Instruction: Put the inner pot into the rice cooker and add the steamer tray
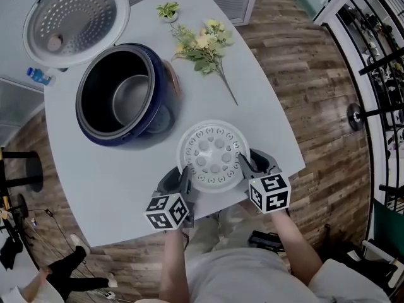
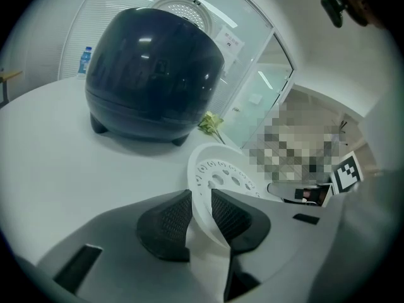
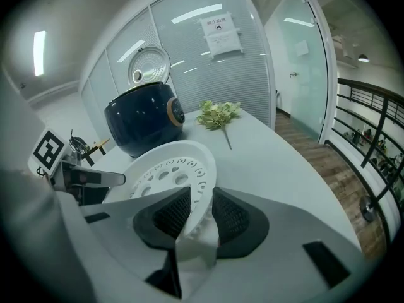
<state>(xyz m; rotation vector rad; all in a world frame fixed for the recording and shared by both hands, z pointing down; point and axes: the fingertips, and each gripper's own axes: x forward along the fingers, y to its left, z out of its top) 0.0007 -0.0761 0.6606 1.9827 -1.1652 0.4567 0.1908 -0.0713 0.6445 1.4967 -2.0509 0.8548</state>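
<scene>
The white perforated steamer tray [image 1: 212, 154] is at the table's near edge, in front of the dark blue rice cooker [image 1: 154, 115]. The cooker's lid [image 1: 76, 19] stands open and a silver inner pot [image 1: 131, 98] sits in its well. My left gripper [image 1: 185, 177] is shut on the tray's left rim, which fills the gap between its ribbed pads [image 2: 165, 218]. My right gripper [image 1: 245, 166] is shut on the right rim in the same way. The right gripper view shows the tray [image 3: 167, 169] tilted between the pads [image 3: 232, 214], with the cooker [image 3: 144, 117] beyond it.
Artificial flowers [image 1: 202, 43] lie on the grey table [image 1: 107, 182] behind the tray, right of the cooker. A small water bottle [image 1: 39, 76] stands at the far left edge. The table's edge runs just under both grippers, with wooden floor [image 1: 315, 87] to the right.
</scene>
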